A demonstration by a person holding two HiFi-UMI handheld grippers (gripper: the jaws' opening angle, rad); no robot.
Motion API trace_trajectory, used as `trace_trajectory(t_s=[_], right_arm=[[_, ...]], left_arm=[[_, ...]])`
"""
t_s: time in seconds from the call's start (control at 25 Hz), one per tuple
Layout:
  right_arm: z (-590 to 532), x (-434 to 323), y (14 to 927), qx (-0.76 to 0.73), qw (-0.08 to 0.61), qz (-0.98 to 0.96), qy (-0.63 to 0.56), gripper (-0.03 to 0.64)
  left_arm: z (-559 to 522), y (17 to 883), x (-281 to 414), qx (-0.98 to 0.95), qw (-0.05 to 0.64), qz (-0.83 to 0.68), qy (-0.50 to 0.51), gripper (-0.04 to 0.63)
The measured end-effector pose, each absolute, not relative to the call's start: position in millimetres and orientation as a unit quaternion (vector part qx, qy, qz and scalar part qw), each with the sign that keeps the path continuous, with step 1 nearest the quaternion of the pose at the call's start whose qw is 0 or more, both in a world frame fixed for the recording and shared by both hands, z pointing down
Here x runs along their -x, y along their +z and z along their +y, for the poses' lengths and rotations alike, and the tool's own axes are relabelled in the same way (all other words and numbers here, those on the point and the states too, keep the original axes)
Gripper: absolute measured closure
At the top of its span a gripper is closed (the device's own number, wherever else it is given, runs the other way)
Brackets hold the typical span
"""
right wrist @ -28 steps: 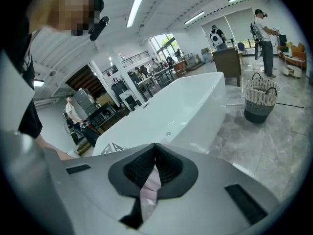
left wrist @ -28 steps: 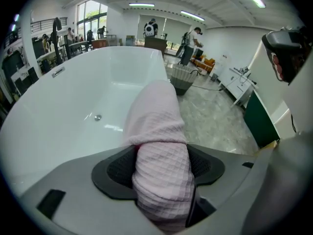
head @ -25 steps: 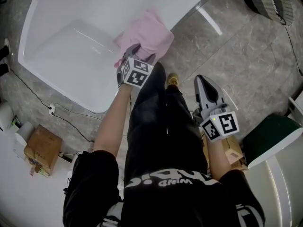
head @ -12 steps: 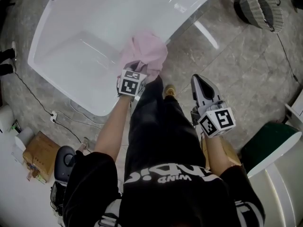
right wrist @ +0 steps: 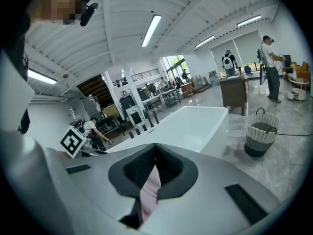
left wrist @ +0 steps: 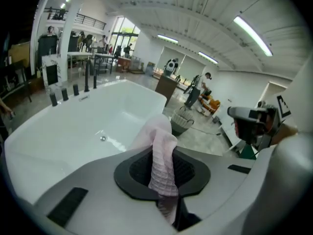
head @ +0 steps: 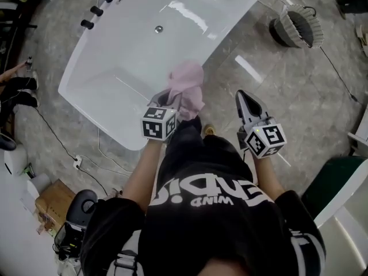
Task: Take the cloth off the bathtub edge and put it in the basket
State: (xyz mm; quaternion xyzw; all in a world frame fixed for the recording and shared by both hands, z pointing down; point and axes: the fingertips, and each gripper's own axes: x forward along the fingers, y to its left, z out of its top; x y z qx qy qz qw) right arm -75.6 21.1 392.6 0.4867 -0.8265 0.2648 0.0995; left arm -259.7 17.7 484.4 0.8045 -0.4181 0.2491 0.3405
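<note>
**Cloth off the tub, basket yet to be reached**

The left hand-held gripper (head: 167, 100) has just been closing and now pinches the pink cloth (head: 187, 88) between its pads. It grips a bunched fold, so the rest hangs loose past the jaws. The cloth sits over the near rim of the white bathtub (head: 115, 68), and I judge it to be free of the rim rather than resting on it. Holding it by one gathered fold probably keeps it from dragging on the rim.

The right hand-held gripper (head: 242, 97) is closed and kept well to the side, carrying no cloth. Its own view shows a pinkish sliver low in the slit, which I cannot identify.

The basket (head: 296, 27) stands on the grey floor (head: 270, 79), well apart from both hands, past the tub's far corner. The carry across looks like the step ahead.

On the black shirt (head: 207, 211) the small word "WIND" reads upside down, and the larger letters above it are not fully legible. The marker cube (head: 158, 123) bears only square patterns.
</note>
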Motion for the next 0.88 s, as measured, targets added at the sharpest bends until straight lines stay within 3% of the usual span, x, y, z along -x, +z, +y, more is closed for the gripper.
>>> trace_trajectory(t_s=[0.4,0.88], right_arm=[[10,51,315,-0.517,0.051,-0.833,0.188,0.603],[5,35,303,-0.557,0.032,-0.812,0.171,0.603]], left_arm=[[-31,299,222,-0.860,0.242,-0.429,0.133,0.540],[-80,218,173,-0.911,0.147,-0.377,0.084,0.540]])
